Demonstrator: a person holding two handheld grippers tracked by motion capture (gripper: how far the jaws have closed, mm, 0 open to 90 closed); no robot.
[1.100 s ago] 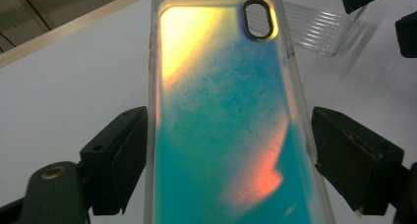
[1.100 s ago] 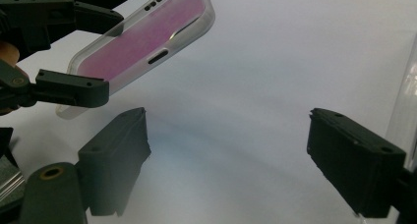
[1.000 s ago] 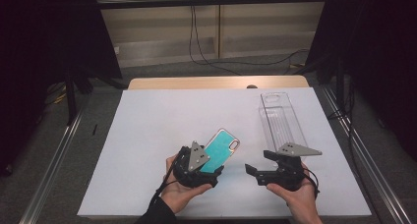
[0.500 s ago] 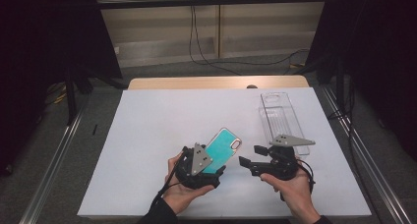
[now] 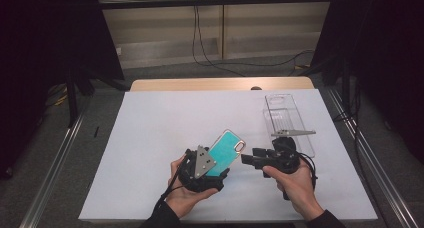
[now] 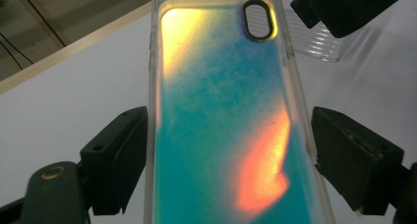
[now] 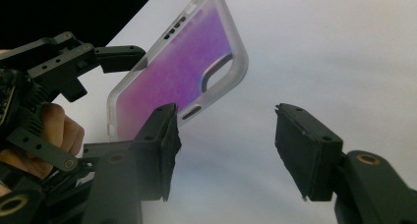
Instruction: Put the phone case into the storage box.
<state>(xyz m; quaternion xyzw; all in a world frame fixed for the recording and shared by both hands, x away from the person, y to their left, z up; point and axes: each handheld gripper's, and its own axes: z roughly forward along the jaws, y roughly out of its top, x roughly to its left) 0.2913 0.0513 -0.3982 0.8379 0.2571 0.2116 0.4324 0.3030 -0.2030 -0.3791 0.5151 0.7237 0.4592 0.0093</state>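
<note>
A teal iridescent phone case (image 5: 227,150) with a clear rim stands tilted up off the white table. My left gripper (image 5: 216,167) is shut on its lower part, and in the left gripper view the case (image 6: 221,96) sits between the two pads of that gripper (image 6: 228,155). My right gripper (image 5: 250,159) points left, its tips just right of the case's upper end. Its jaws have just been closing and still stand apart (image 7: 226,140) with nothing between them. In the right gripper view the case (image 7: 182,76) lies beyond the left jaw.
A clear ribbed plastic case (image 5: 287,120) lies flat at the back right of the white sheet (image 5: 150,138), just behind my right hand. Its corner shows in the left gripper view (image 6: 319,40). A dark frame and cables run behind the table.
My right gripper has moved left toward the phone case and its jaws have narrowed. The left gripper and the case have stayed put.
</note>
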